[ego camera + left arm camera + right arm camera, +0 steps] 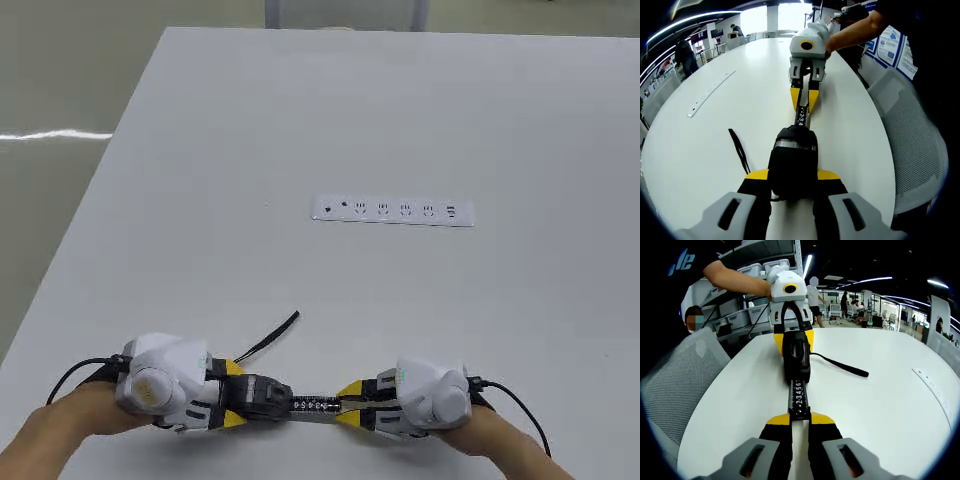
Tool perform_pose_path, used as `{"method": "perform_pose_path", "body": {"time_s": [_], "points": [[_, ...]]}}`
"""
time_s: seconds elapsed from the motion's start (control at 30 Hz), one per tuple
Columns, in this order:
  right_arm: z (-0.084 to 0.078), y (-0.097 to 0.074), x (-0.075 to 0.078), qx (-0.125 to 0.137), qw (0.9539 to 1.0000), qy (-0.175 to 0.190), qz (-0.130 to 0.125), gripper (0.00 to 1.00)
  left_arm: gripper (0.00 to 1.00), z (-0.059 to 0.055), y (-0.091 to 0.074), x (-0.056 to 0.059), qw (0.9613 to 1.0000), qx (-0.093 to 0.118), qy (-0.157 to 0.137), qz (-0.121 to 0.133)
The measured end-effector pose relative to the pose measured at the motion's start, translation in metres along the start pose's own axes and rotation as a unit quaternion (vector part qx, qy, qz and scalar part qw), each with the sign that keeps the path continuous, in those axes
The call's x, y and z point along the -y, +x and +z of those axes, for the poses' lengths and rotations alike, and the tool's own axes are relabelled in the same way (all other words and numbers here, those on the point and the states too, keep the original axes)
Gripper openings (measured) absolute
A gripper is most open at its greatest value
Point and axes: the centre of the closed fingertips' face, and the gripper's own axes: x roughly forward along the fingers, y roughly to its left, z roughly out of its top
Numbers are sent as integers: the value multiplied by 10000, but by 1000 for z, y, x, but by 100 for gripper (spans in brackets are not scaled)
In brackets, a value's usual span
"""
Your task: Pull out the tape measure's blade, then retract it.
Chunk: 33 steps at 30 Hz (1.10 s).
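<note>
- Gripping the black tape measure [262, 397] by its case, the left gripper [235, 395] has its jaws narrowed tight on both sides of it; the case rests on the white table [300, 130], close to the near edge.
- A black wrist strap [268, 338] trails from the case across the tabletop, away from the person.
- The blade [315, 405] shows a short run of numerals between the two grippers, low over the table.
- The right gripper [350, 404] has its jaws pinched on the blade's free end, facing the left gripper head-on.
- Judged from so little blade showing, the pull-out is the step in hand, barely along; retracting has not yet begun.
- The next move calls for drawing the right gripper straight away while the left anchors the case, so the blade does not twist or slip.
- Storage bins [747, 315] sit on shelves behind the person; their contents cannot be made out.
</note>
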Motion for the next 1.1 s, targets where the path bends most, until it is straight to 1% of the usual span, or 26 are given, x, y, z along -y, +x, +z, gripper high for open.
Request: {"method": "perform_pose_path", "body": {"time_s": [1.1], "points": [[-9,-13,0,-7,10000,44,-28,8,27,1,1,0,10000,13,14,-35]]}}
